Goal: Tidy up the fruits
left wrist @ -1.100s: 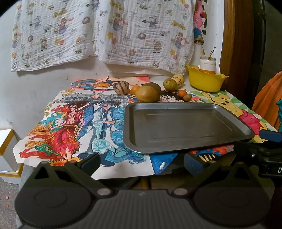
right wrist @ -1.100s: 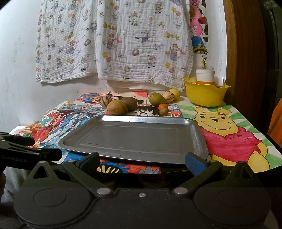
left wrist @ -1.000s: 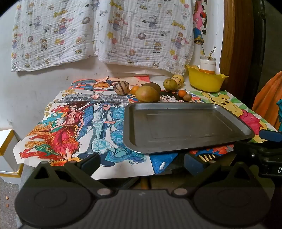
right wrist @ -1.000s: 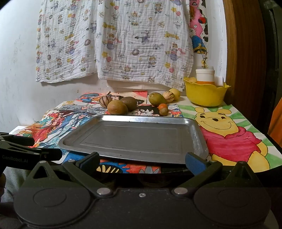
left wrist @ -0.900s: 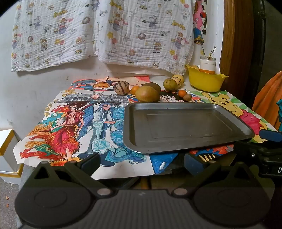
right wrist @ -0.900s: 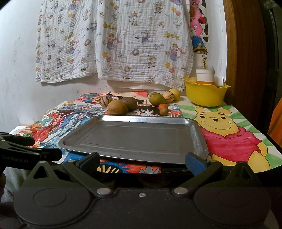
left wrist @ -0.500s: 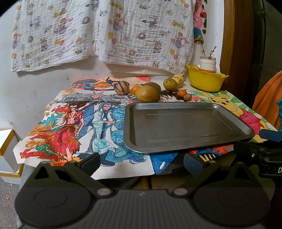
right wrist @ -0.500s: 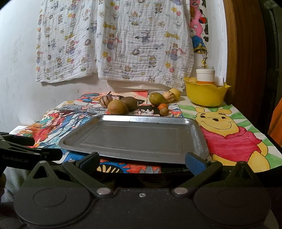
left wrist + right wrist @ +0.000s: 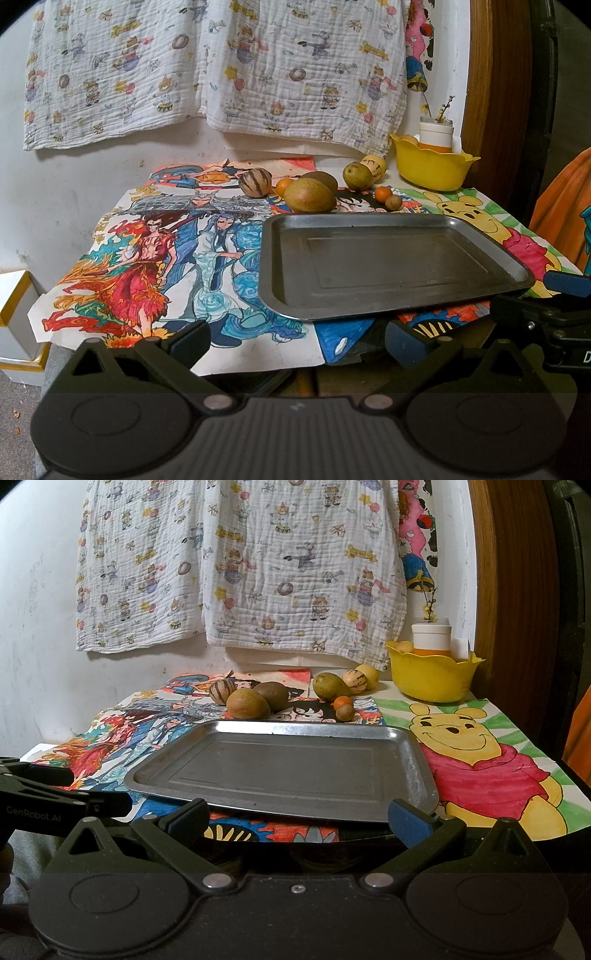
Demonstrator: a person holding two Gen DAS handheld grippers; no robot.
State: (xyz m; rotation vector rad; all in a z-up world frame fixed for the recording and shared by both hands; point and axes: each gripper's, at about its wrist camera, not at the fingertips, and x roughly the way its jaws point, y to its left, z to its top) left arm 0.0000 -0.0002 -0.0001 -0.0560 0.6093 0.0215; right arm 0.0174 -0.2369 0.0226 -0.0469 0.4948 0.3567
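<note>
Because nothing has been lifted yet, both claws hang at the near edge of the metal tray (image 9: 280,771), the left claw (image 9: 297,338) and the right claw (image 9: 297,816) each spread wide and empty, probably held back for a clear look at the layout. Every fruit lies on the worktop just beyond the tray's far rim: a brown fruit (image 9: 248,704) nearest it, a striped one (image 9: 222,691) behind, a green pear (image 9: 327,686) and a small orange (image 9: 343,701). Further beyond the tray stands a yellow bowl (image 9: 430,679).
</note>
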